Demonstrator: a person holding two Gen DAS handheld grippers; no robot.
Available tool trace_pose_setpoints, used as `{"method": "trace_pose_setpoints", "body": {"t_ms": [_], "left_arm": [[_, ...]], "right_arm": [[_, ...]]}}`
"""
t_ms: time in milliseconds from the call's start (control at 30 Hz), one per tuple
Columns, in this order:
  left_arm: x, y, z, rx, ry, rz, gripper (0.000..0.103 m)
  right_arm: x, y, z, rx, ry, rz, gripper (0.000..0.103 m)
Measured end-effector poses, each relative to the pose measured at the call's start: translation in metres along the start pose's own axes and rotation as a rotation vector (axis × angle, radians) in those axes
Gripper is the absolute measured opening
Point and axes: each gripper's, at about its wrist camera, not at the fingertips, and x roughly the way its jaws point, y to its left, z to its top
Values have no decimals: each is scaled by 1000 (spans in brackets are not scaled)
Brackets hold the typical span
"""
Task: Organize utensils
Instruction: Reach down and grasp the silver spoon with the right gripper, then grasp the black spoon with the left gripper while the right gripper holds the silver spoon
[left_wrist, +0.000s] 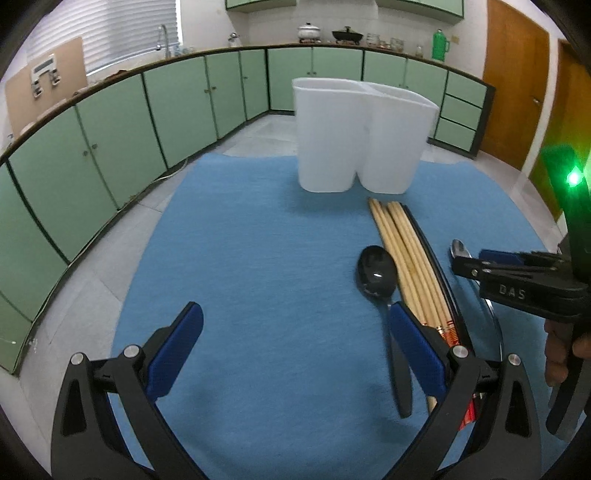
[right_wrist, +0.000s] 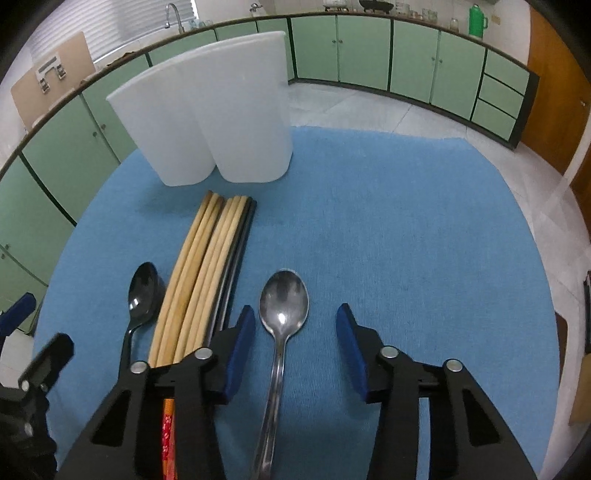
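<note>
Left gripper (left_wrist: 295, 354) had its blue-padded fingers spread wide, nothing between them, over bare blue woven mat (left_wrist: 240, 258). Right gripper (right_wrist: 295, 343) was also spread wide, straddling the handle of the steel spoon (right_wrist: 282, 317) without touching it; the spoon lay flat, bowl pointing at the holder.

The white translucent two-compartment utensil holder (left_wrist: 354, 136) stood upright near the mat's far edge, smooth plastic, rounded lobes. Just in front of it lay a tight bundle of round wooden chopsticks (right_wrist: 199, 273) with black chopsticks (right_wrist: 236, 266) along its right side. A glossy black spoon (right_wrist: 142, 295) lay just left of the bundle, touching or nearly so.

Open mat to the right of the steel spoon and left of the black spoon. Green cabinets (left_wrist: 110, 125) stood well beyond the mat.
</note>
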Motion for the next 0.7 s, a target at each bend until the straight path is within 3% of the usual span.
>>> {"method": "trace_pose_setpoints", "body": {"t_ms": [67,367,700], "left_arm": [[7,-5,1,9,12,-11,98],[30,-24,0,64,63,-19,98],[48,-23,-5,52,119,7,98]], "right_arm": [[-1,0,1,-6,-4,13,28],[-4,1,-1,-16,-16,34,28],[1,-6,7,-27,-12,37,28]]}}
